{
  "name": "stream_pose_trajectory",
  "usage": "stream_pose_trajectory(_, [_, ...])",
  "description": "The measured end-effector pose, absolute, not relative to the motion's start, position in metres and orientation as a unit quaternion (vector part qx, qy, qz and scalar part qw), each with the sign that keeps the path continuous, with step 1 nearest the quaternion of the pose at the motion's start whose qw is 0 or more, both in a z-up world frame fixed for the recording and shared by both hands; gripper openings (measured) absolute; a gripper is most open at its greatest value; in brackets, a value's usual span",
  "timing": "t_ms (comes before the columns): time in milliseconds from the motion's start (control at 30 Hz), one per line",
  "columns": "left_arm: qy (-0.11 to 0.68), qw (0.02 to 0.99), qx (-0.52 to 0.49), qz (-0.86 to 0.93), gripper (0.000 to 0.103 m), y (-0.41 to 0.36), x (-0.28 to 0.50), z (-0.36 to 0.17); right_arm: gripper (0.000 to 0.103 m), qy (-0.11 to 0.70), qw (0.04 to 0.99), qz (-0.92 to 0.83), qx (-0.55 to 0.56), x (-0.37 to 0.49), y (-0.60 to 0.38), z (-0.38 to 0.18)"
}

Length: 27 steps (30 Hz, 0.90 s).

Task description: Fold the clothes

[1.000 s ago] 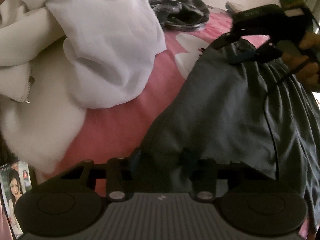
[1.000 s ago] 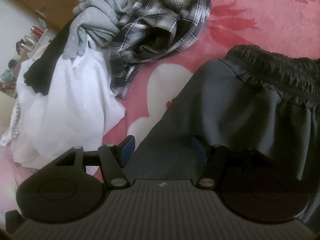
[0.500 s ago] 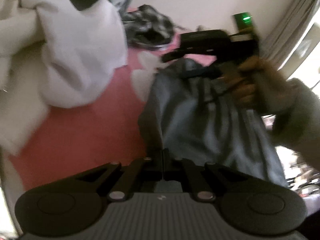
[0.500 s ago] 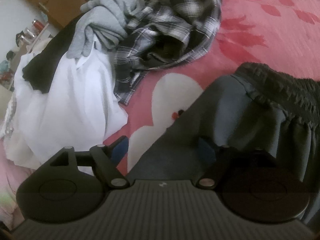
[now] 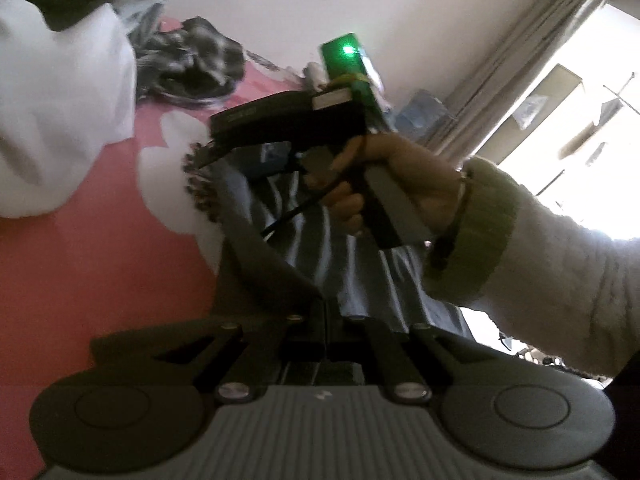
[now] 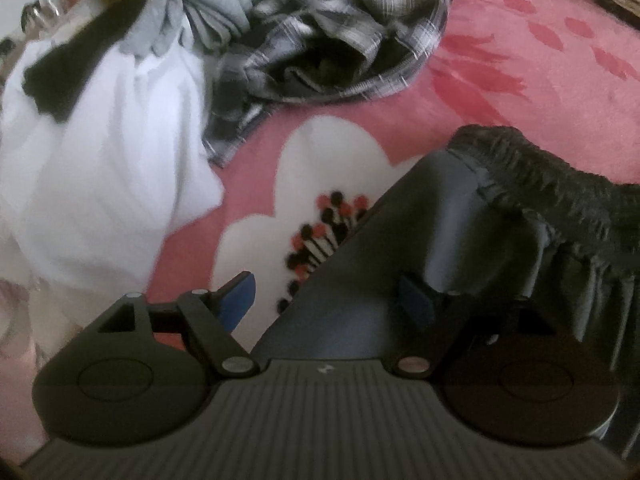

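Grey-blue shorts (image 5: 288,240) with a dark elastic waistband (image 6: 552,184) lie partly lifted off the pink flowered bedspread (image 5: 80,264). My left gripper (image 5: 325,304) is shut on the shorts' edge and holds it raised. My right gripper (image 6: 328,292) is open, its blue-padded fingers (image 6: 240,292) either side of the shorts' fabric below the waistband. The right gripper also shows in the left wrist view (image 5: 200,158), held by a hand in a white sleeve.
A white garment (image 6: 100,152), a grey one (image 6: 212,8) and a black-and-white plaid shirt (image 6: 352,36) are piled on the bed to the left and behind. A wall, curtain (image 5: 532,52) and bright window lie beyond.
My left gripper closed on the shorts' edge and lifted and tilted up, raising the fabric. The right gripper stayed open and shifted slightly along the shorts.
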<state>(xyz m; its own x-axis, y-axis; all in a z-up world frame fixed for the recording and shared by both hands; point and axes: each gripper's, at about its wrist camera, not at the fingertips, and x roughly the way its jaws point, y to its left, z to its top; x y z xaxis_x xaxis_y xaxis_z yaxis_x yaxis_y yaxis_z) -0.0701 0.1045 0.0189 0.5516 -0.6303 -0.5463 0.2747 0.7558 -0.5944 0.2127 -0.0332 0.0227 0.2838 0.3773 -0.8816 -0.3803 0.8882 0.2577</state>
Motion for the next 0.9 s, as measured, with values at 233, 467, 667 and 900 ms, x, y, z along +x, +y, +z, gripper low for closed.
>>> stream_pose_trajectory(233, [0.396, 0.849, -0.224, -0.270, 0.001, 0.097, -0.072, 0.013, 0.059, 0.538, 0.810, 0.228, -0.058, 0.204, -0.029, 0.010])
stream_pose_trajectory(467, [0.385, 0.849, -0.237, -0.272, 0.001, 0.103, -0.074, 0.015, 0.017, 0.514, 0.824, 0.229, -0.074, 0.198, -0.039, 0.013])
stream_pose_trajectory(667, [0.374, 0.847, -0.234, -0.296, 0.001, 0.092, -0.077, 0.021, 0.004, 0.480, 0.843, 0.235, -0.063, 0.182, -0.062, 0.032])
stream_pose_trajectory(900, [0.370, 0.831, -0.226, -0.348, 0.001, 0.064, -0.070, 0.032, 0.002, 0.442, 0.867, 0.227, -0.047, 0.162, -0.109, 0.060])
